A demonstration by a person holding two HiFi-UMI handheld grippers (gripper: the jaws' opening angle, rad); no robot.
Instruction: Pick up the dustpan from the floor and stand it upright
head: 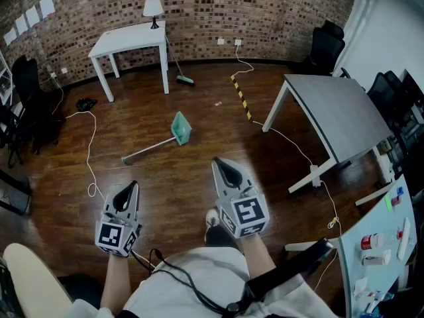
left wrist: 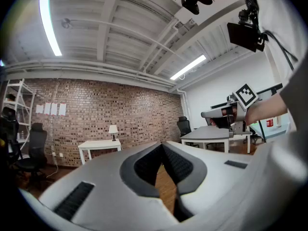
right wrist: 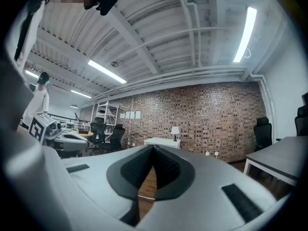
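A green dustpan (head: 181, 127) with a long grey handle (head: 147, 150) lies flat on the dark wooden floor in the head view, well ahead of both grippers. My left gripper (head: 130, 187) is held level at the lower left, shut and empty. My right gripper (head: 220, 164) is level at the lower middle, shut with nothing in it, its tips a good way short of the pan. In the left gripper view the left gripper (left wrist: 162, 146) has its jaws closed tip to tip. The right gripper (right wrist: 153, 147) looks the same in the right gripper view. Neither gripper view shows the dustpan.
A white table (head: 130, 41) with a lamp (head: 153, 8) stands by the brick wall, a green broom (head: 180, 71) leaning beside it. A grey table (head: 344, 118) is at the right. White cables (head: 89, 152) trail on the floor. Black chairs (head: 28, 98) stand at the left.
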